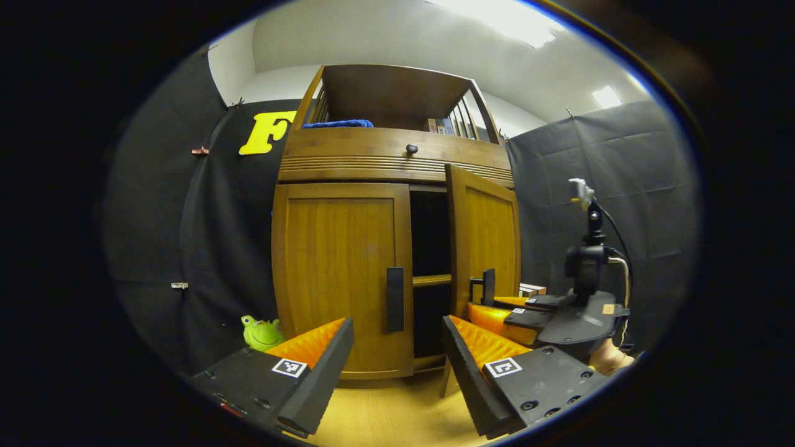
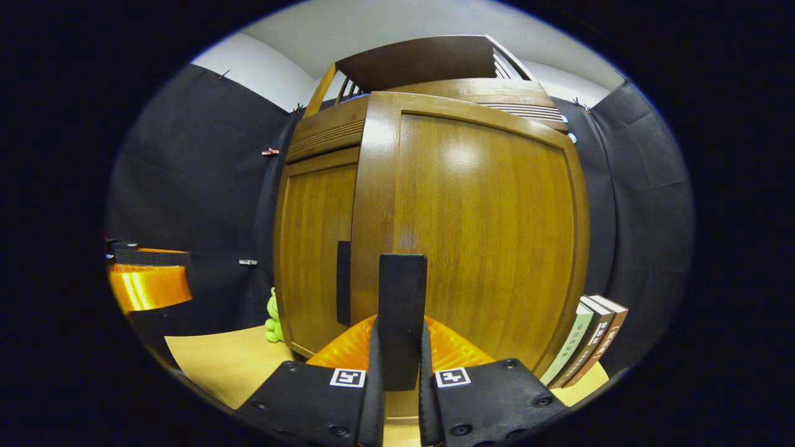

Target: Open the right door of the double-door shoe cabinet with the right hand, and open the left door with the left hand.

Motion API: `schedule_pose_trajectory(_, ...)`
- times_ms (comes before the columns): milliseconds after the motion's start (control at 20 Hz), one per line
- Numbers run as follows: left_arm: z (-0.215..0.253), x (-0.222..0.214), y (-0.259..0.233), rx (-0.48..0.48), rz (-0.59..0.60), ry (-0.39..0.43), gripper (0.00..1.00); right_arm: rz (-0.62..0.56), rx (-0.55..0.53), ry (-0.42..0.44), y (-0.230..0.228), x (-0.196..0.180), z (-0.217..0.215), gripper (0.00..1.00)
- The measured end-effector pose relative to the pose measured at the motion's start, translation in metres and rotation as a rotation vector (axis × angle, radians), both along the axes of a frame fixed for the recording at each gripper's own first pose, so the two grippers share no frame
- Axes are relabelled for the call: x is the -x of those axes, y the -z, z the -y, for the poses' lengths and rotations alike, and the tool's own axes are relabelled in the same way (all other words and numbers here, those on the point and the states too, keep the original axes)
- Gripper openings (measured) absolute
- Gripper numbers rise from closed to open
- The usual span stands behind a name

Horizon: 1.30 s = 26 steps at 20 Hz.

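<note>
While the right gripper (image 2: pixel 397 379) pinches the right door's handle (image 2: pixel 402 310), swing it outward along the hinge arc, never straight back. The right door (image 1: pixel 487 239) stands partly open at 3 o'clock. The left gripper (image 1: pixel 397 357), spread, faces the shut left door's handle (image 1: pixel 395 299) at 12 o'clock. The cabinet (image 1: pixel 397 158) rests on a pale table (image 1: pixel 397 416); dark cloth walls surround.

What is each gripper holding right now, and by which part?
The right gripper clamps the right door by its handle. The left gripper is open, holding nothing, facing the left door's handle.
</note>
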State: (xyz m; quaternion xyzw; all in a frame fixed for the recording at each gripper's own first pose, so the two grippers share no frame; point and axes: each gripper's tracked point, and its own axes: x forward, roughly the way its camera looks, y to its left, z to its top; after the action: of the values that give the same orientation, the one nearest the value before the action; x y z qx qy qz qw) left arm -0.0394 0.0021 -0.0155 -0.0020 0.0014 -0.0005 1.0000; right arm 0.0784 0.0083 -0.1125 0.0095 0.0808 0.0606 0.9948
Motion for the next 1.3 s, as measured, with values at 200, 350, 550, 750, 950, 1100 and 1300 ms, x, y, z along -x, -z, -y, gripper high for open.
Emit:
schedule_pose_trajectory(200, 0.012, 0.004, 0.0, 0.021, -0.019, 0.029, 0.89, 0.006, 0.003, 0.001, -0.005, 0.024, 0.011, 0.26)
schedule_pose_trajectory(350, 0.012, 0.008, -0.001, 0.026, -0.023, 0.029, 0.89, 0.035, -0.01, 0.012, -0.01, 0.044, 0.023, 0.26)
schedule_pose_trajectory(550, 0.015, 0.008, 0.001, 0.032, -0.02, 0.024, 0.87, 0.033, -0.014, 0.03, -0.02, 0.069, 0.046, 0.23)
schedule_pose_trajectory(750, 0.027, 0.0, 0.002, 0.026, -0.02, 0.023, 0.88, 0.048, -0.016, 0.039, -0.027, 0.089, 0.068, 0.26)
schedule_pose_trajectory(950, 0.039, -0.008, 0.006, 0.001, -0.024, 0.022, 0.88, 0.049, -0.006, 0.058, -0.03, 0.103, 0.09, 0.25)
schedule_pose_trajectory(1100, 0.05, -0.011, 0.006, -0.014, -0.017, 0.035, 0.87, 0.054, 0.024, 0.079, -0.034, 0.114, 0.105, 0.25)
schedule_pose_trajectory(1300, 0.062, -0.018, 0.009, -0.024, -0.016, 0.052, 0.87, 0.051, 0.071, 0.126, -0.036, 0.123, 0.134, 0.25)
